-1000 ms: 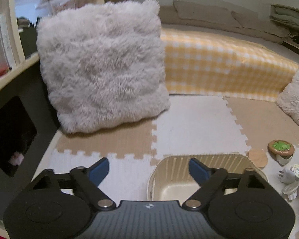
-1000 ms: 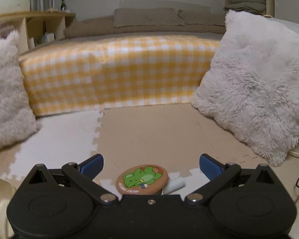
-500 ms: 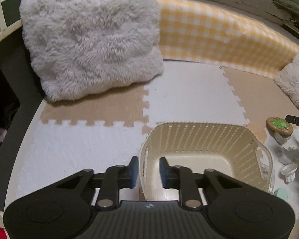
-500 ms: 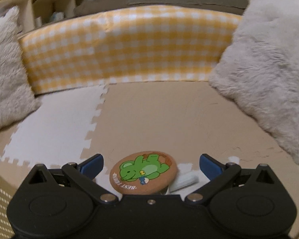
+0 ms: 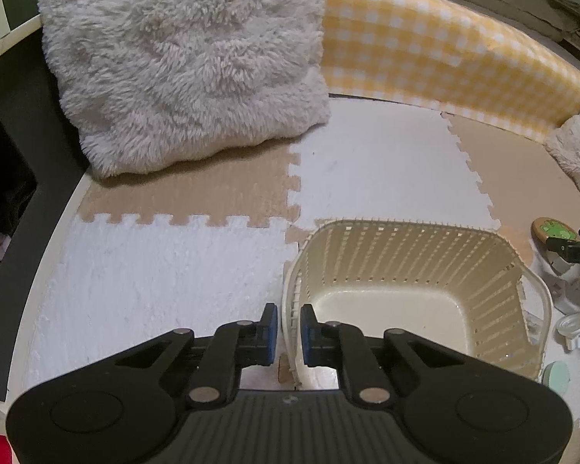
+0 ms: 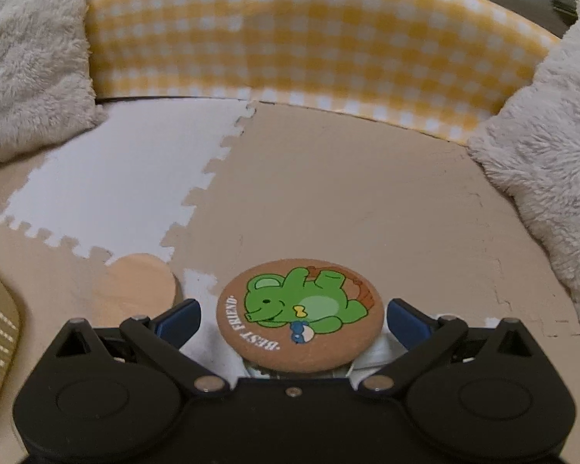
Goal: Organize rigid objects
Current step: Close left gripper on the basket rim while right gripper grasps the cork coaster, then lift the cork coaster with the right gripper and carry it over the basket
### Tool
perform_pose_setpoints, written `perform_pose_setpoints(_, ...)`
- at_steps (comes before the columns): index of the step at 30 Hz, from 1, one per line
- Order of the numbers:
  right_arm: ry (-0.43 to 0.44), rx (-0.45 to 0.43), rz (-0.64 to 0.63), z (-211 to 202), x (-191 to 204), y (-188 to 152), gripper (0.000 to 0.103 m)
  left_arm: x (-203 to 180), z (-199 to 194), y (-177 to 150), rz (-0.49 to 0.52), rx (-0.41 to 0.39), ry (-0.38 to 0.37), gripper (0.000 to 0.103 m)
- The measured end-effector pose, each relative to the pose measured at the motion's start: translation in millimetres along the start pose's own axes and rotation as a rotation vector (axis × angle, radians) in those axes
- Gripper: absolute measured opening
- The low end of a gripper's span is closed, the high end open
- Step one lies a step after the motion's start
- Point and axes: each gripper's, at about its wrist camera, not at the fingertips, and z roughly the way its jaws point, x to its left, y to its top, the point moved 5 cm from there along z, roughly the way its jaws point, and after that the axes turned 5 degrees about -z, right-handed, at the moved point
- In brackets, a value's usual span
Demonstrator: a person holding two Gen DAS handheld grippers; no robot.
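Note:
A cream slatted basket (image 5: pixel 417 255) stands on the foam floor mat, empty inside. My left gripper (image 5: pixel 289 330) is shut on the basket's near left rim, one pad on each side of the wall. A jar with a round cork lid showing a green frog (image 6: pixel 301 311) sits between the open jaws of my right gripper (image 6: pixel 292 315), the blue pads apart from it on both sides. The same lid (image 5: pixel 555 229) shows at the right edge of the left wrist view, next to the right gripper's finger (image 5: pixel 576 251).
A fluffy white pillow (image 5: pixel 189 62) leans at the back left, another (image 6: pixel 553 147) at the right. A yellow checked mattress edge (image 6: pixel 301 38) runs along the back. A round tan coaster (image 6: pixel 139 282) and small white items (image 5: pixel 570 326) lie right of the basket.
My left gripper came down over the basket and closed on its left rim. My right gripper moved forward and tilted down, so the frog lid now sits between its open jaws.

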Motion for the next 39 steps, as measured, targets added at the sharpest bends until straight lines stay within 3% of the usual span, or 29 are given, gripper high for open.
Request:
perform_pose_setpoints(7, 0.011, 0.016, 0.031, 9, -6, 3, 0.103, 0, 3, 1, -0.005, 0.01, -0.002, 0.008)
perform_pose_setpoints(25, 0.008, 0.023, -0.048, 13, 1, 1, 0.1, 1, 5, 4, -0.017, 0.013, -0.006, 0.007)
perform_pose_setpoints(39, 0.056, -0.12, 0.055, -23, 1, 25, 0.1, 3, 6, 3, -0.023, 0.013, -0.012, 0.006)
